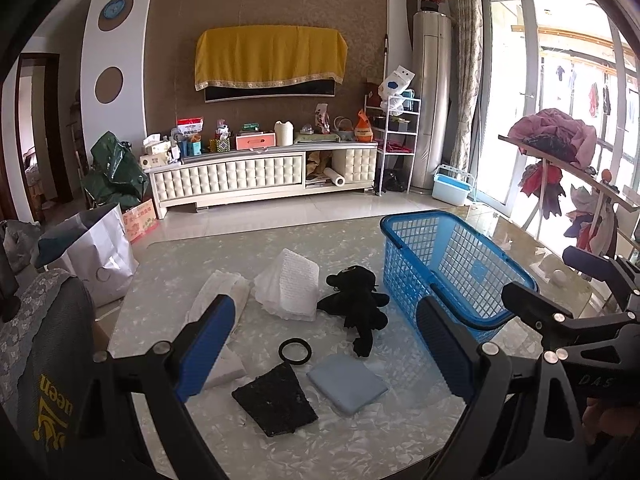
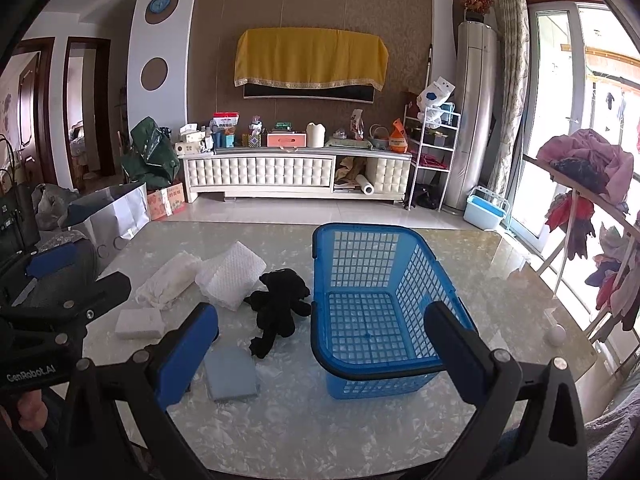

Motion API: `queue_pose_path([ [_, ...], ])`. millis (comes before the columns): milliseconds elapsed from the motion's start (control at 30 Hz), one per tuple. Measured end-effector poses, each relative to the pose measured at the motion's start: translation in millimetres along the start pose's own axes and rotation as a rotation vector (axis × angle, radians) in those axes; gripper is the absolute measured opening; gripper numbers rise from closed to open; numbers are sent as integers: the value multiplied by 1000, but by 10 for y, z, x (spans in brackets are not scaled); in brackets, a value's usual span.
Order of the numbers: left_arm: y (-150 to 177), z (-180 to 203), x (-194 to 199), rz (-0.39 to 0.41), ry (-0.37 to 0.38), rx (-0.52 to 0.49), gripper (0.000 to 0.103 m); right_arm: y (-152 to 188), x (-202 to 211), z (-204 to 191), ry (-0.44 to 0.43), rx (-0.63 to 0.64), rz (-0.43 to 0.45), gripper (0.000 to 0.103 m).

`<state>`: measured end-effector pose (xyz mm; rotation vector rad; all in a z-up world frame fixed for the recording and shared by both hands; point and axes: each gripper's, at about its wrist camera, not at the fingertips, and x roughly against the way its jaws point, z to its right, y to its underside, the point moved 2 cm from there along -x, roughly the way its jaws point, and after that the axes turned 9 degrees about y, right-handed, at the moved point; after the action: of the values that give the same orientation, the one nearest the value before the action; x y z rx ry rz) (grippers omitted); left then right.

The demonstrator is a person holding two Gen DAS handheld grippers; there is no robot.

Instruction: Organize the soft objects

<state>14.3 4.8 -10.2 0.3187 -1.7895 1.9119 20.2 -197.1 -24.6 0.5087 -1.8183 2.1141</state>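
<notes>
Both tongs gape, nothing held: left gripper [image 1: 324, 344], right gripper [image 2: 320, 344]. Soft things lie on table [image 1: 360, 432] beside empty basket [image 2: 320, 244]. Best to start with plush [image 1: 356, 304], nearest the basket: pinch body, lift clear, drop inside.

We see a bright blue basket [image 2: 362, 276] with a grid of little square holes. The plush toy [image 2: 280, 304] is all black. The folded cloth [image 2: 231, 374] is light blue-grey. The sponge block [image 2: 138, 322] is plain white, and the padded sheet [image 2: 232, 274] is white with a bumpy dot pattern. The square pad [image 1: 276, 398] is black and speckled, and the ring [image 1: 295, 351] is black. The surface [image 2: 320, 432] is pale grey with shiny white flecks. Each tool [image 1: 320, 344] is black with blue pads [image 1: 206, 346].
</notes>
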Motion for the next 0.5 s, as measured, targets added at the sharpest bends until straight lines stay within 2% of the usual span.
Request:
queue_pose_path([
  [500,10,11,23,10,9,-11,91,26,9,19,2,-6,-22,103],
])
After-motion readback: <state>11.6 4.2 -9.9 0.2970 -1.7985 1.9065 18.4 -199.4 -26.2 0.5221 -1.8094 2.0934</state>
